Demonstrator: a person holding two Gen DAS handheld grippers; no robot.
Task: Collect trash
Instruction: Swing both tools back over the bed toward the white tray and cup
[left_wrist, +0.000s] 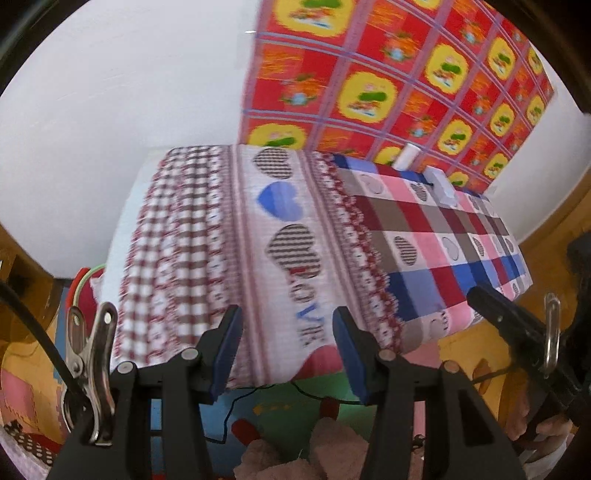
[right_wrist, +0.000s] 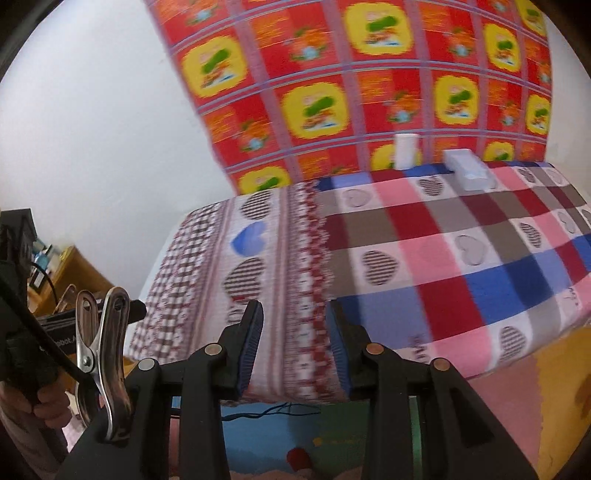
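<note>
A table draped in a heart-and-check cloth (left_wrist: 295, 236) (right_wrist: 406, 251) fills both views. Two white items sit at its far edge: an upright white container (left_wrist: 406, 157) (right_wrist: 405, 151) and a flat white box (left_wrist: 441, 188) (right_wrist: 467, 170) lying to its right. My left gripper (left_wrist: 288, 332) hovers over the near edge of the cloth, open with nothing between its blue pads. My right gripper (right_wrist: 293, 321) is open too, also at the near edge and far from both white items. The picture is blurred by motion.
A red and yellow patterned sheet (left_wrist: 388, 81) (right_wrist: 369, 74) hangs on the white wall behind the table. A colourful foam mat (right_wrist: 517, 406) covers the floor. Wooden furniture (right_wrist: 70, 273) stands at the left. The other gripper's body (left_wrist: 517, 332) shows at the right edge, a hand (right_wrist: 48, 402) at the left.
</note>
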